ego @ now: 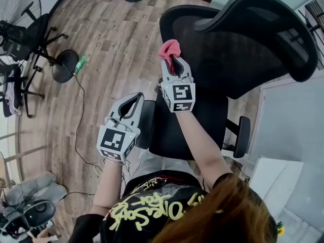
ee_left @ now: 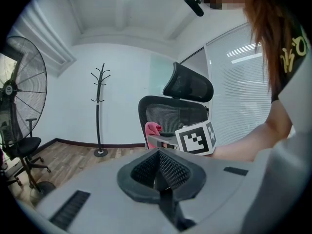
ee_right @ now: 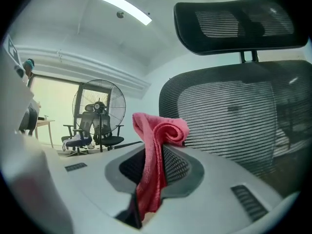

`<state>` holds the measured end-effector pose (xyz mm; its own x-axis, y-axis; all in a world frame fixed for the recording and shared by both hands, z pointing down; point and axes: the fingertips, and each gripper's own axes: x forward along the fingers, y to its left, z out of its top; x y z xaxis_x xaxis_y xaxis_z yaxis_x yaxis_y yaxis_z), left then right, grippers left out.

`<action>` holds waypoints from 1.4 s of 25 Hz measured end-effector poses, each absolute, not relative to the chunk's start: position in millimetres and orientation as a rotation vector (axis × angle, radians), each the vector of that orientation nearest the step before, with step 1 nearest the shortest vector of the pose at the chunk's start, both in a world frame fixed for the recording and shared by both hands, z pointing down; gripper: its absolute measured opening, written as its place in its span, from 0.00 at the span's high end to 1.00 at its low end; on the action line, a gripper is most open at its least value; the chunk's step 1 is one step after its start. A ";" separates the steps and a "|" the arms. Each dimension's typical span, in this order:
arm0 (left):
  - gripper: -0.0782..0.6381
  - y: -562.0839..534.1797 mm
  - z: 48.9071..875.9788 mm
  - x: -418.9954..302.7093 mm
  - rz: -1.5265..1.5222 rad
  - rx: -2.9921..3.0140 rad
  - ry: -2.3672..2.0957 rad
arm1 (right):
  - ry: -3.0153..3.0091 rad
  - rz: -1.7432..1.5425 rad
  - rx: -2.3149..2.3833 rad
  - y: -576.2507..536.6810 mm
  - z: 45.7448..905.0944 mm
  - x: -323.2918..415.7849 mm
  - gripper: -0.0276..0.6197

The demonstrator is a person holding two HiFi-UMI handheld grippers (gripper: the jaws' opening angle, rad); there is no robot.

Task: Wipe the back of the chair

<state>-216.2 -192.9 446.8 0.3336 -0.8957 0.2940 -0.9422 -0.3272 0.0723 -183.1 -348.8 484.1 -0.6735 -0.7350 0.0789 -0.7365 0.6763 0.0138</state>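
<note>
A black mesh office chair [ego: 238, 49] stands in front of me, its backrest [ee_right: 234, 121] and headrest [ee_right: 234, 23] close ahead in the right gripper view. My right gripper [ego: 172, 65] is shut on a pink cloth [ego: 169, 48], whose bunched end [ee_right: 158, 133] sticks out past the jaws, just short of the backrest's left edge. My left gripper [ego: 132, 103] hangs lower and to the left, shut with nothing in it. From the left gripper view the chair [ee_left: 178, 113] and the pink cloth [ee_left: 152, 128] show beyond the closed jaws.
A standing fan [ego: 17, 6] and another office chair [ego: 20, 80] stand at the far left on the wooden floor [ego: 106, 39]. A cable [ego: 78, 115] trails across the floor. A coat stand [ee_left: 99, 106] is by the back wall. Glass partition [ego: 288, 125] on the right.
</note>
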 end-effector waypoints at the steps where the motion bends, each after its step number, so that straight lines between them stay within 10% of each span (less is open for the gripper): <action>1: 0.90 -193.4 445.3 -216.0 0.284 2.368 -1.664 | -2.810 0.023 1.226 -347.1 481.3 -182.7 0.86; 35: 0.90 -140.6 388.6 -7.2 0.259 2.660 -1.456 | -2.882 -0.061 1.381 -178.0 385.1 88.6 0.86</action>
<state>-7.2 -140.6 388.6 0.5287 -0.8260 0.1953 -0.8427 -0.5384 0.0041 88.6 -178.0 385.1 -0.6253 -0.7776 -0.0657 -0.7797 0.6260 0.0110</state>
